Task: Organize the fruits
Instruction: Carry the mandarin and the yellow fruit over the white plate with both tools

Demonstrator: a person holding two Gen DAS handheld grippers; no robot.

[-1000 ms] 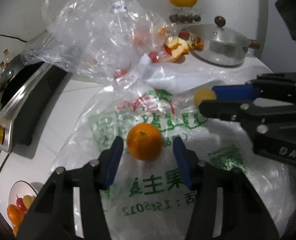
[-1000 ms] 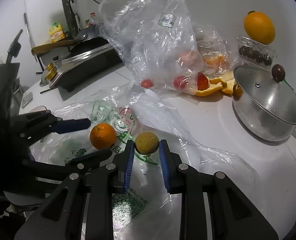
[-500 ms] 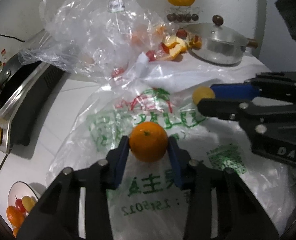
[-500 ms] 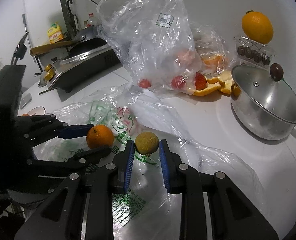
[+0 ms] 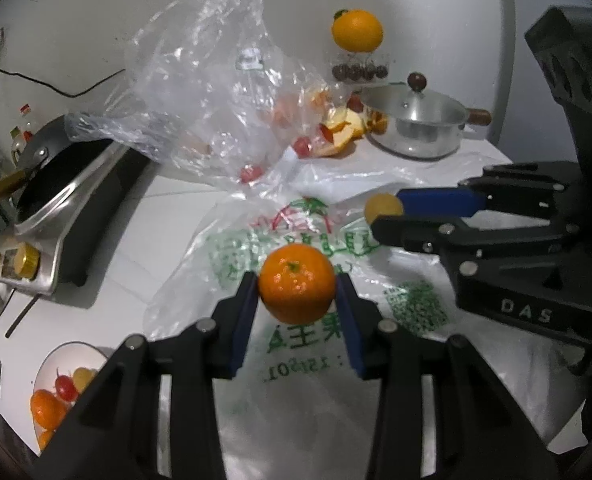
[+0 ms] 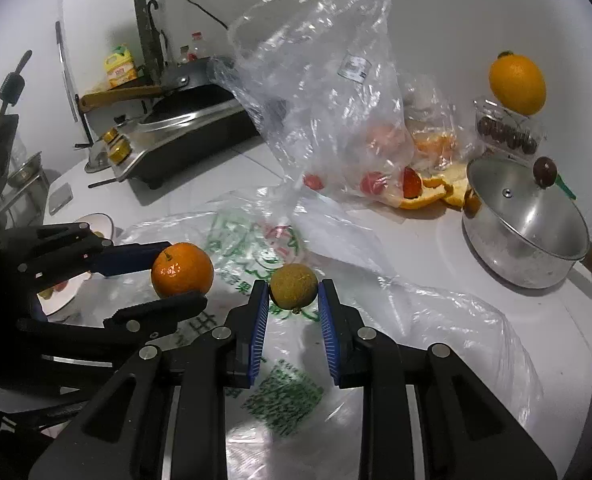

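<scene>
My left gripper (image 5: 297, 294) is shut on an orange mandarin (image 5: 297, 288) and holds it above a printed plastic bag (image 5: 296, 344). My right gripper (image 6: 293, 294) is shut on a small yellow-brown fruit (image 6: 294, 286), also above the bag. In the left wrist view the right gripper (image 5: 384, 212) holds that fruit (image 5: 382, 208) to the right. In the right wrist view the left gripper (image 6: 176, 272) and the mandarin (image 6: 182, 264) are to the left. A white bowl (image 5: 52, 364) of fruits sits at the lower left.
A clear bag (image 6: 316, 92) with red fruits stands behind. Orange peels (image 6: 428, 196), a lidded steel pot (image 6: 524, 232), a box of dark fruits (image 6: 508, 132) with a large orange (image 6: 517, 82) on top are at the right. A stove with a pan (image 5: 60, 188) is at the left.
My left gripper has closed on the mandarin and lifted it off the bag. My right gripper still holds the yellow-brown fruit and has hardly moved.
</scene>
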